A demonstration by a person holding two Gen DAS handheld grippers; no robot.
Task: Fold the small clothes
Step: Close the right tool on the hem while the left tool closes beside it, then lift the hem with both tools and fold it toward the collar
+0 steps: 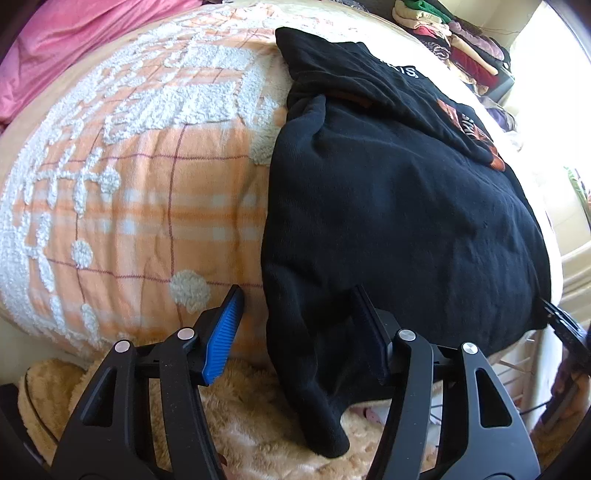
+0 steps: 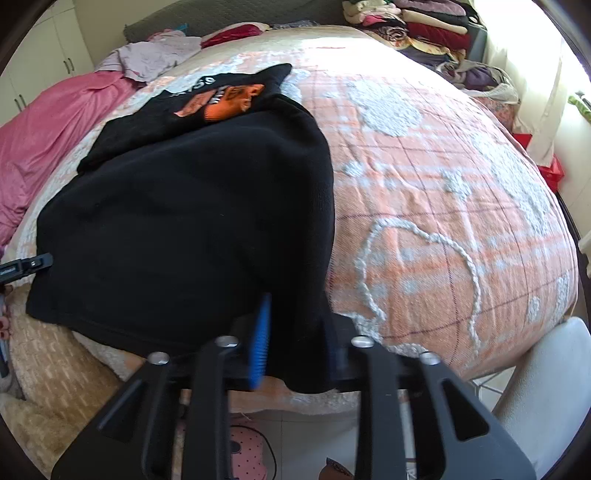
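Left gripper [image 1: 295,325]: jaws spread wide at the near edge of the bed, one blue pad over the bedspread, the other lying on dark cloth — nothing pinched between them.
Hanging flap [image 1: 314,387]: a near corner of the black garment droops off the bed edge between the left jaws, toward the fluffy beige rug [image 1: 240,424] below.
Black garment [image 1: 399,206]: spread across the near part of the bed, partly folded already by the look of it; the printed orange patch [image 1: 476,129] shows at the far end under a doubled layer.
Bedspread [image 1: 129,192]: orange plaid with white tufts, bare to the left of the garment.
Right gripper [image 2: 295,339]: jaws stand partly apart with the near right corner of the garment hanging in the gap; the view is blurred, so I cannot tell whether the pads bite the cloth.
Step in hand: judged to be taking both near corners to carry the hem over.
Doing it well: close the left jaws on the drooping flap, catching every layer — a single layer would let the fold slide open.
Doing it well, right side: confirm a firm pinch before lifting, then raise both corners level.
Risk: uneven lift drags the garment off the bed edge.
Laundry pile [image 2: 424,29]: stacked at the far right, well apart.
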